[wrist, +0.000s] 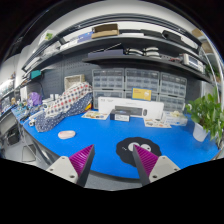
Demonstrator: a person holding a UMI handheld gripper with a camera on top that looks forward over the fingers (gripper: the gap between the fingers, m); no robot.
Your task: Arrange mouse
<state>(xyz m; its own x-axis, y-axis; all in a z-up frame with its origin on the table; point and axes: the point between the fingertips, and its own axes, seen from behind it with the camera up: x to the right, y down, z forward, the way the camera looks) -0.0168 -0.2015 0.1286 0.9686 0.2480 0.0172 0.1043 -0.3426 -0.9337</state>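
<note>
A small white mouse (66,134) lies on the blue table (100,135), ahead of my left finger and a little to its left. A round black mouse pad (132,150) lies on the table just ahead of my right finger, which partly covers it. My gripper (113,162) is open and empty, held above the near edge of the table. Only blue table top shows between the pink pads (80,159).
A patterned cloth heap (70,98) sits at the back left. White boxes (120,106) and a yellow-labelled box (142,95) stand along the back. A green plant (208,115) stands at the right. Shelves and small drawers (125,82) fill the wall behind.
</note>
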